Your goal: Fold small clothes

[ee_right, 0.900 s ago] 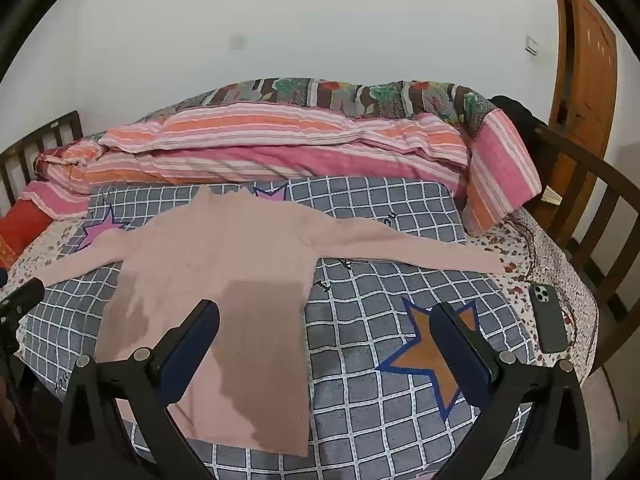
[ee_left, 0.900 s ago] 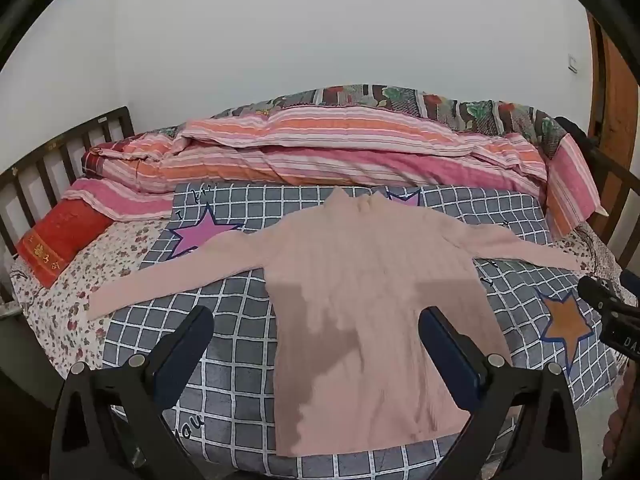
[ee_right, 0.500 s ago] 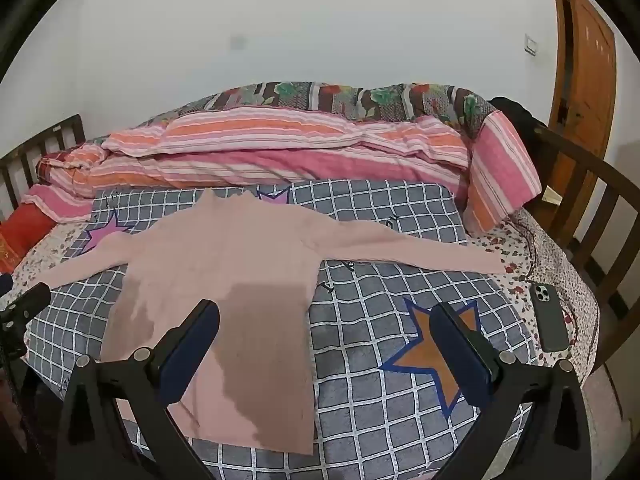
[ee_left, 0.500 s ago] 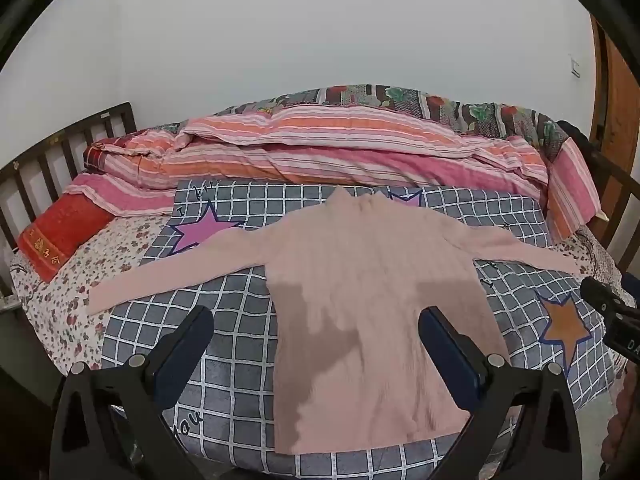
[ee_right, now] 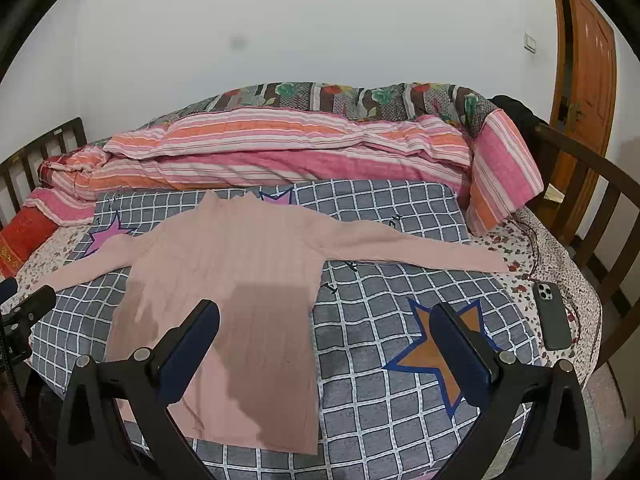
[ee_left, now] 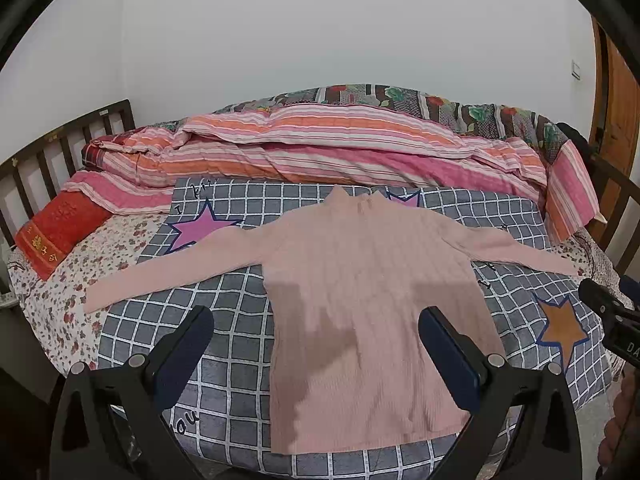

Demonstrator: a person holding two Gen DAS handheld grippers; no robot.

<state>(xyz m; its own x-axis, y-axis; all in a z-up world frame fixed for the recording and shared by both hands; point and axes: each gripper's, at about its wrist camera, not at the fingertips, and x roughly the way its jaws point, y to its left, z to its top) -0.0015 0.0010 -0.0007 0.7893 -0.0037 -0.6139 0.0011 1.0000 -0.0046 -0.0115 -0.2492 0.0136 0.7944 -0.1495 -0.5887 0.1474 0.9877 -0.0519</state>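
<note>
1. My left gripper (ee_left: 316,320) hangs above the near edge of the bed with its two fingers spread wide and nothing between them.
2. My right gripper (ee_right: 326,316) is the same: released, fingers well apart, holding nothing.
3. The pink sweater (ee_left: 360,300) lies flat on the grey checked blanket (ee_left: 224,292), collar toward the far side and hem toward me.
4. Both sleeves are stretched straight out; the left sleeve (ee_left: 160,276) runs off the blanket onto the floral sheet (ee_left: 60,308), and the right sleeve (ee_right: 420,250) reaches to the blanket's right edge, its cuff on the sheet.
5. In the left wrist view the sweater's lower body sits between my left fingers; in the right wrist view the hem's right part shows between my right fingers, with the orange star (ee_right: 440,352) on the blanket beside it.
6. A dark shadow falls across the lower part of the sweater.
7. A striped pink quilt (ee_left: 340,152) is bunched along the far side of the bed, against a flowered cover (ee_right: 360,98).
8. A red pillow (ee_left: 56,228) lies at the far left by the wooden bed rail (ee_left: 52,148).
9. A dark phone (ee_right: 554,316) lies face down on the sheet at the right, well apart from the sweater.
10. A wooden door (ee_right: 584,60) stands at the far right.
</note>
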